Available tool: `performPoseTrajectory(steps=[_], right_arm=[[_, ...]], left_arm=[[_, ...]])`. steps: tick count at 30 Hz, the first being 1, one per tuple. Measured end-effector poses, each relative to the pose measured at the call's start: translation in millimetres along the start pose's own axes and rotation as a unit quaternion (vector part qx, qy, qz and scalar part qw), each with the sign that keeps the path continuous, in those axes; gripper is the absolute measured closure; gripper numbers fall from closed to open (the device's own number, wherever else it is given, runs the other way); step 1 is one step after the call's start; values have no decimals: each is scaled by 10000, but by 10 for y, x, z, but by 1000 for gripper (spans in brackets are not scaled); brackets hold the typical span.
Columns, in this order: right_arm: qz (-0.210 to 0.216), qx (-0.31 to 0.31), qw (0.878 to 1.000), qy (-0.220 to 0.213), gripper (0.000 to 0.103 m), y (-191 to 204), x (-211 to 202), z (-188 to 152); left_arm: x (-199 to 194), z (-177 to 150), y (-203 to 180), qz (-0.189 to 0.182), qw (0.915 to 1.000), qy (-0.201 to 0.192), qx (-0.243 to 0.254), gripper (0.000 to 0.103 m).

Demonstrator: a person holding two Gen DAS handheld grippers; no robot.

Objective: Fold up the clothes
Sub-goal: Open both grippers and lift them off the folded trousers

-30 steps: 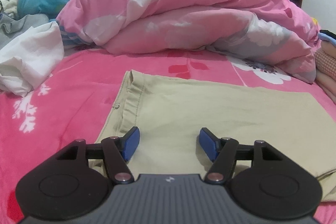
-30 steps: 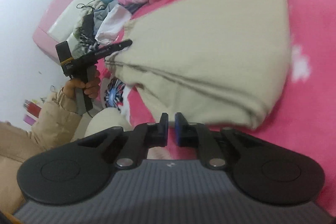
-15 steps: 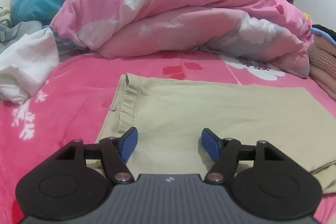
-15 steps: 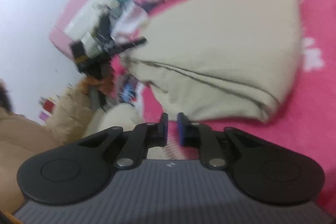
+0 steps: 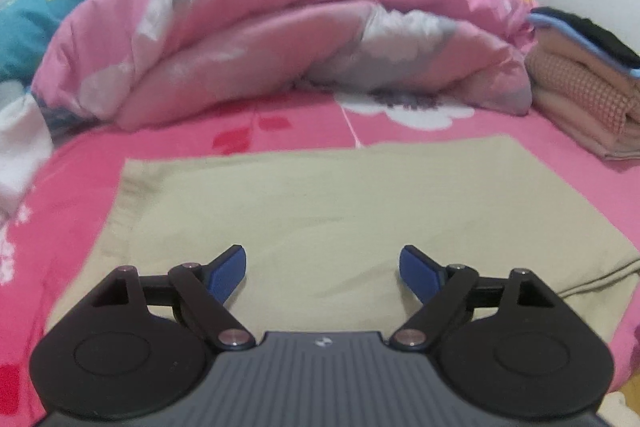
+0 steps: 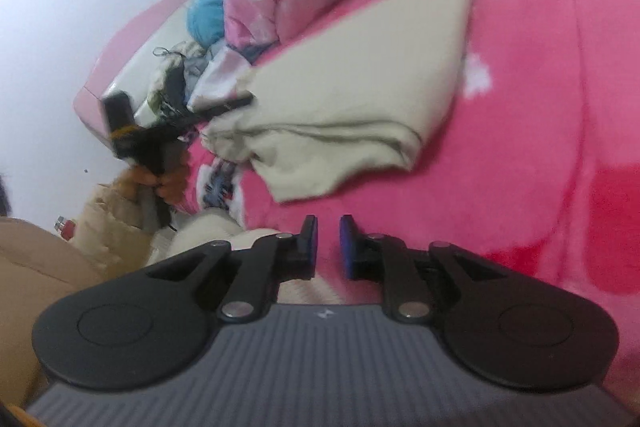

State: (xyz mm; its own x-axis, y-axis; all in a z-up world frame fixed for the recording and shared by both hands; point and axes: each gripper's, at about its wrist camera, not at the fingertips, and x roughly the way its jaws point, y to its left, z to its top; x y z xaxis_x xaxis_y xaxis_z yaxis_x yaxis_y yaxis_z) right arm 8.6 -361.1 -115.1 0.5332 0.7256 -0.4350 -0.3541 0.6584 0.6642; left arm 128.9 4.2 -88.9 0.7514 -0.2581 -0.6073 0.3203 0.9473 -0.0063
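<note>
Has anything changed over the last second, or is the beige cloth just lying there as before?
The right tongs have opened slightly and hold nothing; their view has drawn back from the folded beige cloth. The left tongs have spread a little wider over it. The cloth stays folded on the pink bedsheet, the rolled quilt behind.

A bed (image 5: 304,131) with a pink flowered sheet carries everything. On it lie folded beige trousers (image 5: 320,211), a rolled pink quilt (image 5: 280,39) and stacked blankets (image 5: 580,99).
</note>
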Motion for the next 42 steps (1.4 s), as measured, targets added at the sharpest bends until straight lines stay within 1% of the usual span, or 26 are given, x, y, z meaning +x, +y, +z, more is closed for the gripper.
performPoseTrajectory(steps=[1, 3, 4, 6, 7, 9, 10, 11, 12, 15, 18, 20, 21, 23, 24, 27, 29, 31, 32, 33, 34, 37, 39, 40, 41, 42], right_arm=[[160, -119, 9995, -234, 87, 76, -32, 63], [564, -245, 9945, -844, 72, 139, -92, 263], [645, -227, 9921, -1050, 71, 127, -71, 357], [579, -95, 9900, -1281, 69, 37, 81, 549], [410, 47, 9910, -1275, 68, -39, 178, 585], [-134, 465, 9943, -954, 66, -269, 404, 524], [-358, 641, 9938, -831, 70, -372, 498, 478], [-319, 648, 9930, -937, 74, -405, 472, 355], [-205, 638, 9909, -1167, 73, -387, 344, 228], [-147, 862, 9888, -1212, 73, -333, -5, -25], [-133, 1181, 9853, -1225, 69, -276, -228, -25], [2, 951, 9843, -1487, 68, -134, -268, 128], [110, 797, 9845, -1557, 66, -48, -199, 225], [215, 504, 9869, -1520, 60, 89, 31, 430], [181, 454, 9890, -1396, 60, 112, 161, 490], [-145, 559, 9955, -749, 61, 37, 585, 468], [-182, 530, 9952, -808, 62, 10, 587, 292], [-27, 728, 9951, -671, 60, 59, 446, 191], [50, 827, 9947, -602, 57, 83, 376, 141], [112, 916, 9942, -548, 57, 113, 307, 98], [79, 942, 9938, -583, 56, 166, 245, 97], [-228, 891, 9909, -983, 46, 326, 80, 167], [-420, 969, 9866, -1243, 35, 378, -3, 221], [-487, 1004, 9854, -1289, 31, 385, -37, 213], [-590, 1059, 9841, -1298, 23, 391, -49, 203], [-691, 1113, 9827, -1307, 20, 397, -62, 189]], left_arm=[[7, -6, -1, 10, 10000, 14, -12, 18], [20, -17, -2, 30, 10000, 42, -35, 17], [27, -23, -2, 40, 10000, 56, -47, 17], [40, -34, -3, 61, 9999, 83, -71, 16], [47, -40, -4, 71, 9999, 97, -83, 16], [60, -52, -5, 91, 9998, 125, -106, 14], [67, -57, -5, 101, 9998, 139, -118, 13], [74, -63, -6, 111, 9997, 153, -130, 12], [80, -69, -7, 121, 9997, 167, -142, 12], [100, -86, -8, 151, 9995, 208, -177, 9], [107, -102, -5, 161, 9994, 216, -213, 9], [94, -104, 11, 146, 9993, 211, -258, 9], [87, -105, 19, 139, 9993, 212, -280, 9], [49, -117, 50, 141, 9992, 203, -299, 9], [21, -127, 73, 154, 9992, 192, -308, 9], [-114, -171, 240, 177, 9986, 113, -487, 9], [-217, -202, 379, 183, 9977, 55, -645, 9], [-338, -206, 474, 236, 9975, -23, -662, 9], [-400, -196, 511, 260, 9974, -72, -671, 9], [-461, -171, 540, 276, 9971, -137, -700, 9], [-513, -139, 555, 261, 9968, -218, -725, 9], [-615, -45, 519, 155, 9963, -436, -725, 9], [-630, -18, 401, 44, 9974, -460, -547, 9], [-615, -26, 324, -17, 9981, -418, -443, 9], [-600, -33, 247, -77, 9987, -376, -339, 9], [-586, -45, 173, -135, 9991, -330, -247, 9]])
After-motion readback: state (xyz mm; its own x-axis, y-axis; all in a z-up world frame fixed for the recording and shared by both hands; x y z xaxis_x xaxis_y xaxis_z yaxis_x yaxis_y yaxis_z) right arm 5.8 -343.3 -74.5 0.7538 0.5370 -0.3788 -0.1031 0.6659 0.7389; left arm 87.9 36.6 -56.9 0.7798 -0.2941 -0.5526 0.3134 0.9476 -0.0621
